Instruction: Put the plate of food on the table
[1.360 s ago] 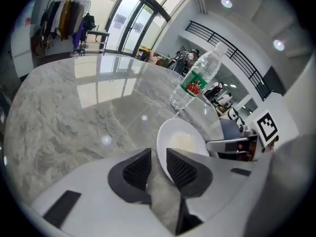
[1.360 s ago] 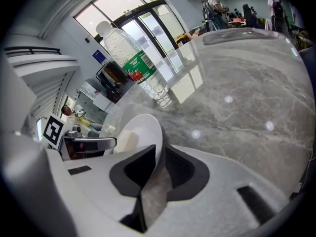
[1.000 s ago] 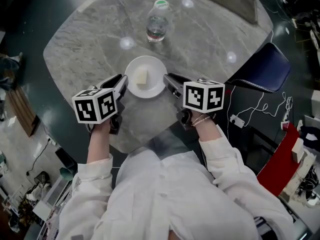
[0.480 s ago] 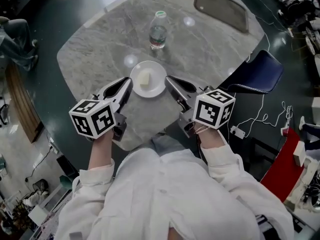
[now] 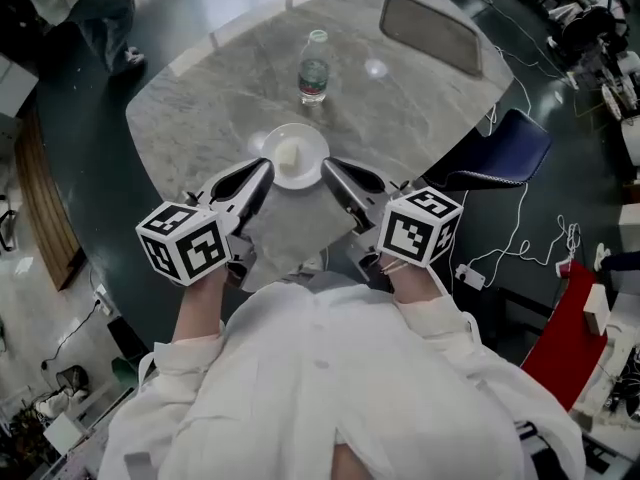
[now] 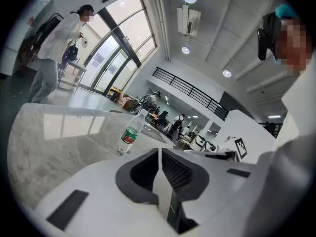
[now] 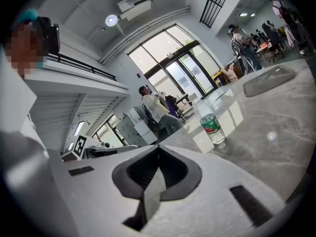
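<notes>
The desk (image 5: 200,108) shows grey veined stone, polished, throwing back the ceiling lights. The plate (image 5: 315,148) looks white and glossy, ceramic by its sheen. The bottle (image 5: 314,66) is clear plastic with a shiny green label. The left claw (image 5: 262,170) and right claw (image 5: 330,168) carry matt dark plastic jaws, ribbed on the inner faces, set in smooth matt white shells. The sleeves (image 5: 180,368) are white cloth, softly creased. The floor (image 5: 100,228) gleams dark.
</notes>
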